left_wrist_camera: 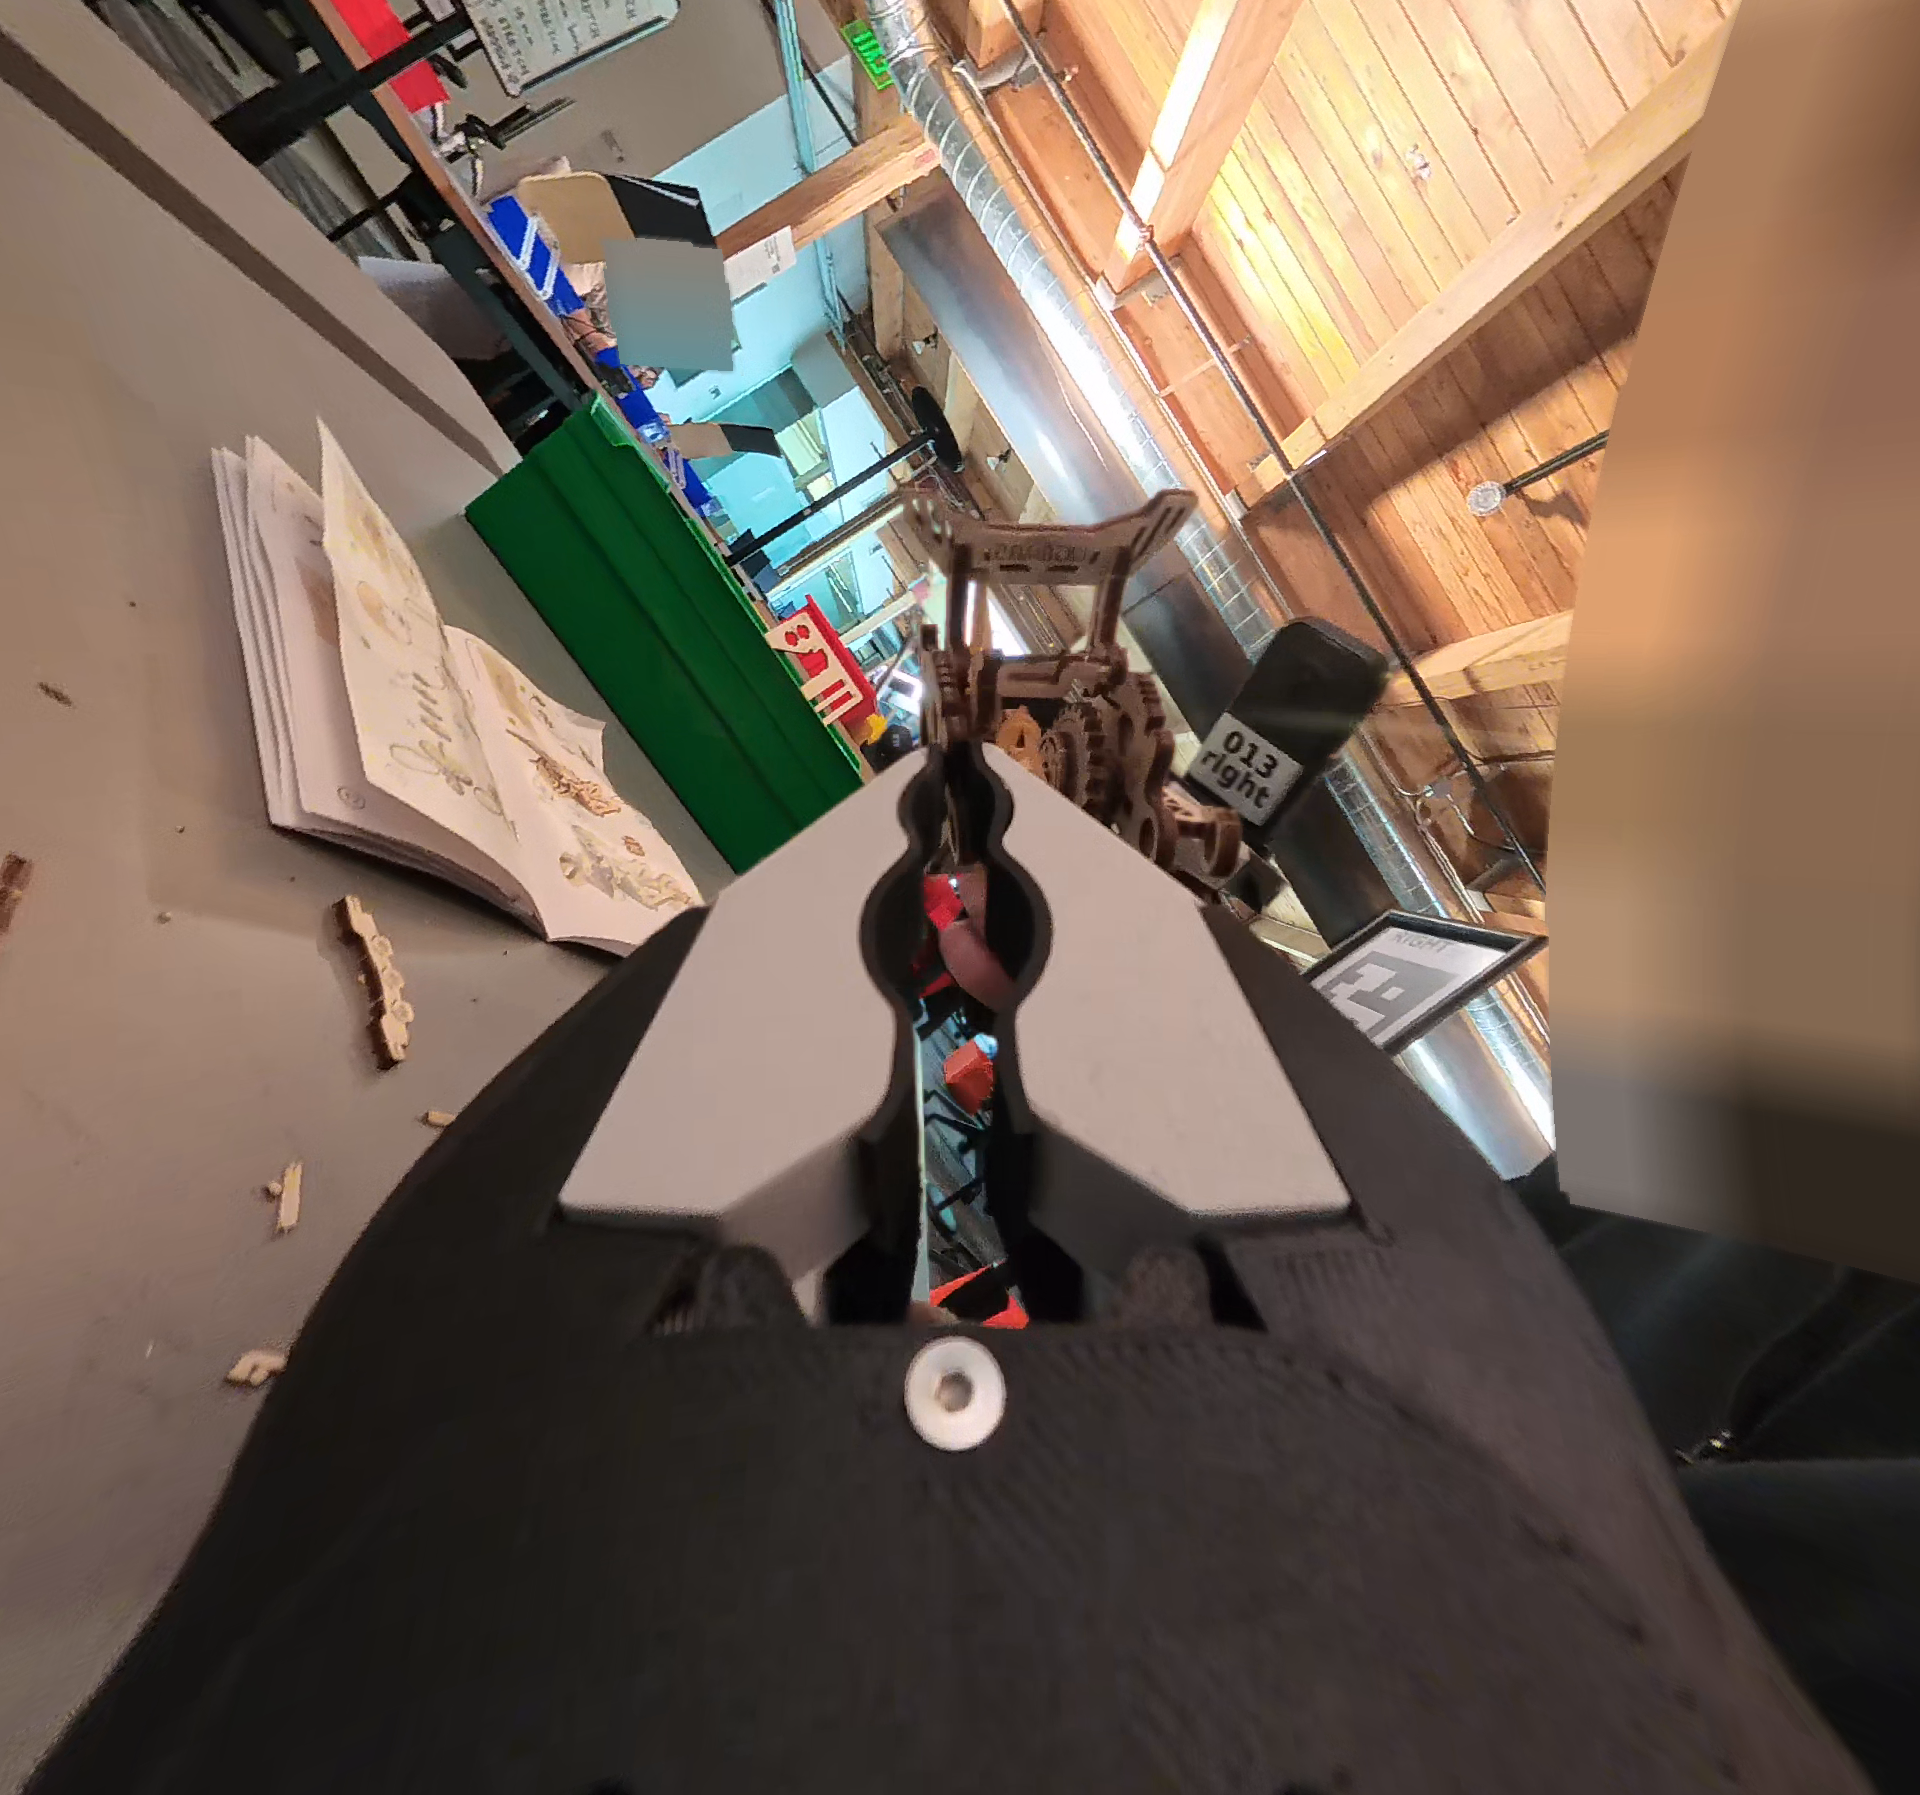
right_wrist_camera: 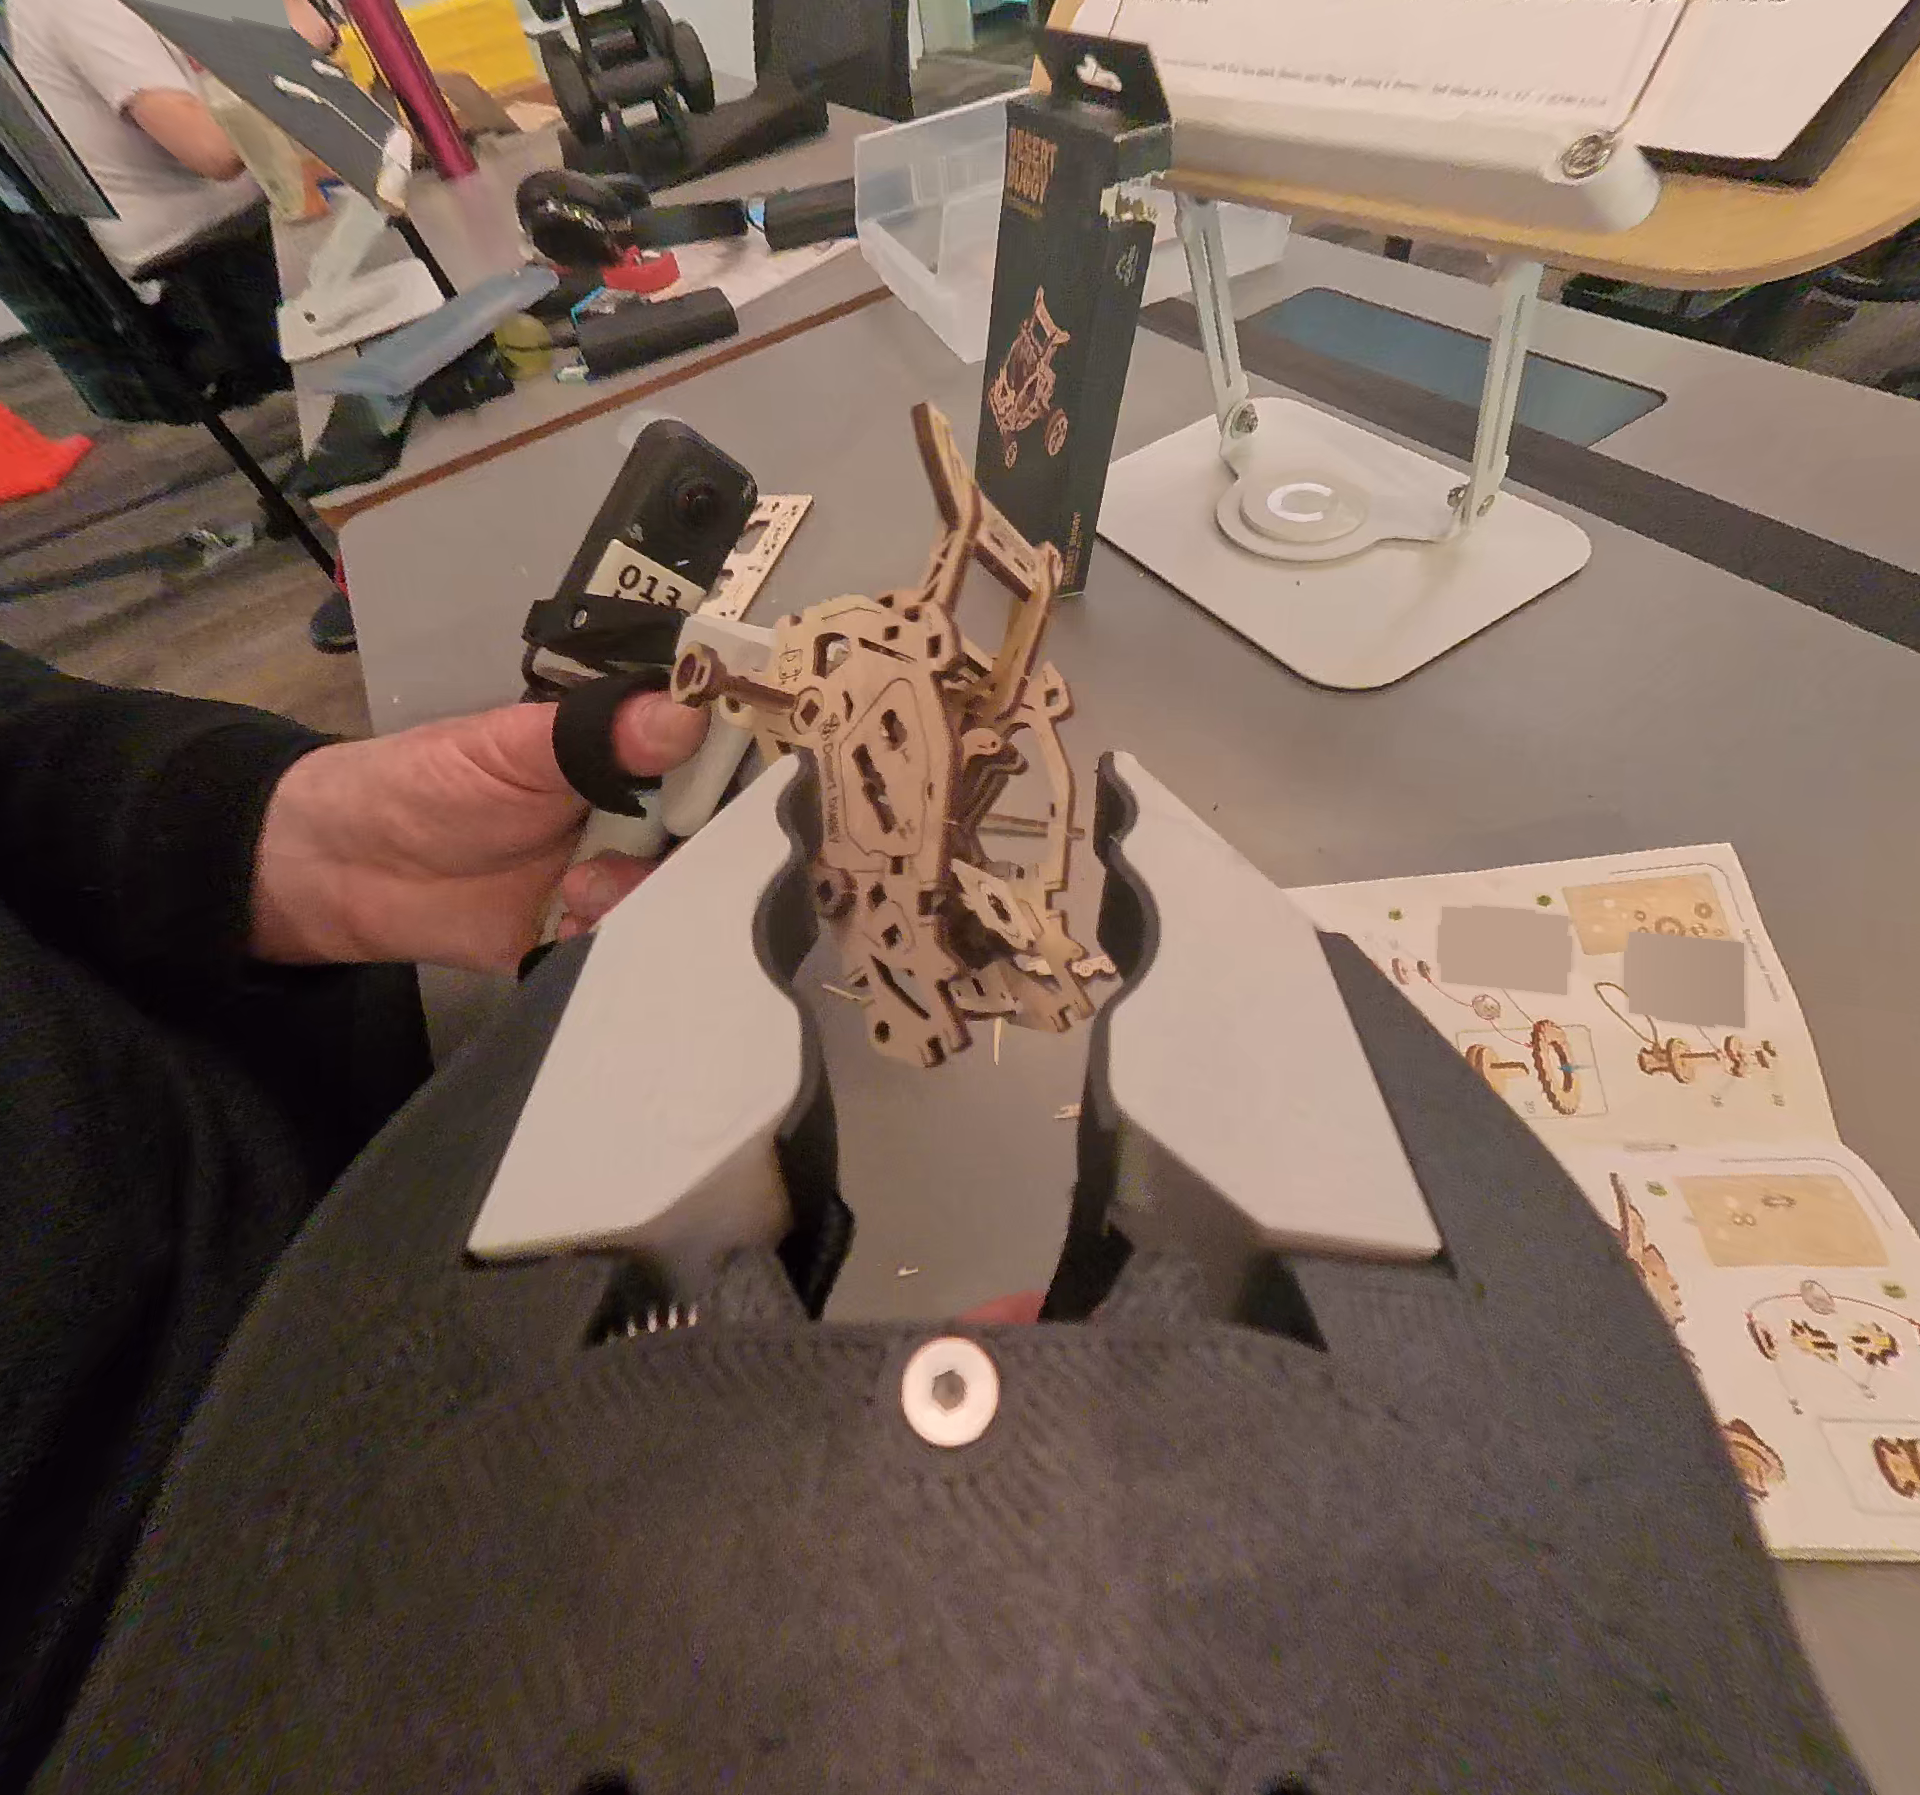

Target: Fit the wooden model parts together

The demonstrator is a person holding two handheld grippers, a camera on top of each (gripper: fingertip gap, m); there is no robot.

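At the far left of the right wrist view, a person's hand [right_wrist_camera: 457,831] holds the left gripper [right_wrist_camera: 727,717], which comes in from the left of the wooden model [right_wrist_camera: 925,841]. In the left wrist view the left gripper [left_wrist_camera: 956,763] has its jaws drawn almost together at the tips, pinching an edge of the wooden model [left_wrist_camera: 1049,696], which stands up beyond the tips against the ceiling.

The model hangs in the air above the grey surface [right_wrist_camera: 1455,769], half built, with gears and a roll-bar frame pointing up and away. The right gripper [right_wrist_camera: 948,800] sits around its lower part with jaws well apart; the right finger [right_wrist_camera: 1226,997] lies close to a small gear, but whether it touches I cannot tell, and the left finger looks clear of the wood.

Behind the model and slightly right stands an upright dark box [right_wrist_camera: 1070,311] with a picture of the buggy; its contents are hidden. Behind that box is a clear plastic bin [right_wrist_camera: 925,197]; nothing shows through its walls. Right of the model stands a white tablet stand [right_wrist_camera: 1351,540], and nearer, flat on the surface, an open instruction booklet [right_wrist_camera: 1621,1122]. In the left view, loose wooden scraps [left_wrist_camera: 374,982] lie on the surface beside a green bin [left_wrist_camera: 665,633], its inside unseen.
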